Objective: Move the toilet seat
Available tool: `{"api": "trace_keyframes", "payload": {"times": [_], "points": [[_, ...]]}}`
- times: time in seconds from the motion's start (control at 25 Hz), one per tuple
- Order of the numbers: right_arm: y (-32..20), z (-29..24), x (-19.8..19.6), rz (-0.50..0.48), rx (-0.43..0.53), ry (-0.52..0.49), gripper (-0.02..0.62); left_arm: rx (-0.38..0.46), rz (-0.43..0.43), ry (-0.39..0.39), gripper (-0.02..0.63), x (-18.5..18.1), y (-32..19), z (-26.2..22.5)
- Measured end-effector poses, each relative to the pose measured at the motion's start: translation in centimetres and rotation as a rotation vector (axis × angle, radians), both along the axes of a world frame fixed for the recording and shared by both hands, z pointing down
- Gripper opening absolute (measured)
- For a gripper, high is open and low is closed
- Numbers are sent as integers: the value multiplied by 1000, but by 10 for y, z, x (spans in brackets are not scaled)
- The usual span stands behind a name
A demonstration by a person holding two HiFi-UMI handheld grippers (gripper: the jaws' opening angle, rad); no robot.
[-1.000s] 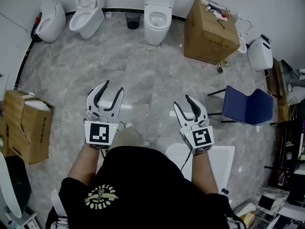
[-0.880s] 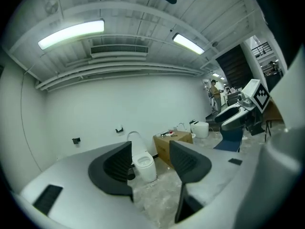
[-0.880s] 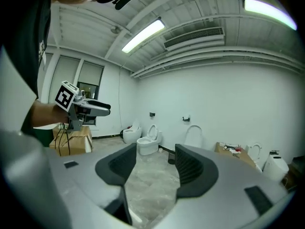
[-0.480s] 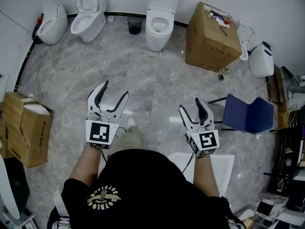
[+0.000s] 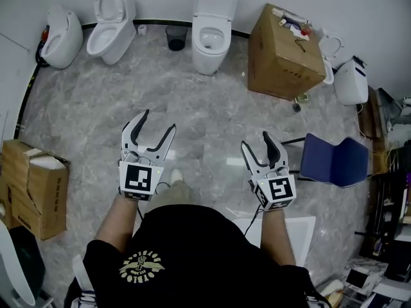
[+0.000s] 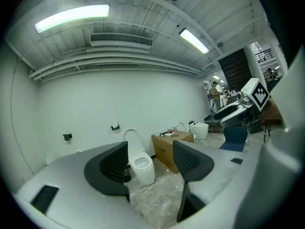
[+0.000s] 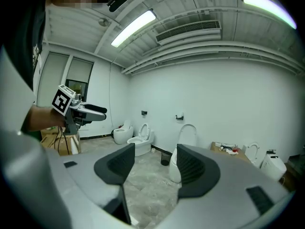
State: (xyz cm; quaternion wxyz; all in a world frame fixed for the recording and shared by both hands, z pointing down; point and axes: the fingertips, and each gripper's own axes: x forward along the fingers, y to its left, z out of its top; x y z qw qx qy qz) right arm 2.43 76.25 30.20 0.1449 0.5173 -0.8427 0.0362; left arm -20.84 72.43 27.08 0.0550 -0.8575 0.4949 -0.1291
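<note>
A white toilet [image 5: 212, 27] with its lid raised stands against the far wall, and two more toilets [image 5: 110, 24] are to its left. It shows between the jaws in the left gripper view [image 6: 142, 168] and the right gripper view [image 7: 174, 168]. A loose white seat ring [image 5: 331, 47] leans by the big cardboard box [image 5: 282, 43]. My left gripper [image 5: 158, 120] and right gripper [image 5: 255, 140] are held level over the marble floor, well short of the toilets. Both have just been opening their jaws, and both are open with nothing between them.
A black bin [image 5: 174, 37] sits beside the middle toilet. A blue chair [image 5: 334, 159] stands at the right and an open cardboard box [image 5: 32, 185] at the left. A white panel [image 5: 302, 226] lies on the floor behind my right hand. Equipment clutters the right edge.
Both grippers' jaws have spread wider. The person has stepped forward toward the toilets, and the left box and the white panel have slid back in the head view.
</note>
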Motion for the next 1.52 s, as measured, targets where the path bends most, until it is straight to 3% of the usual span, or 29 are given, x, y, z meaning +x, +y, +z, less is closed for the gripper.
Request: {"api": "trace_keyframes", "payload": {"times": [0.28,0.44,0.56,0.88,1.08,1.52], "points": [[-51,-4,-17,7,-5,-3,264,-31,26,0,275,-18,-48,-2],[-80,-11,-20,20,7,2,264,-1,14,31,275,-32,-83,-15],[-95,-21,-28,31,33,0,264,-12,29,1,275,-43,-103,-13],[-123,-22,-21,62,16,7,264,-20,85,16,275,-32,-138,-11],[-140,-11,-16,59,3,-5,264,-45,57,2,275,-38,-159,-3],[-208,-5,6,-6,4,-41,264,-59,64,1,275,11,-213,1]]}}
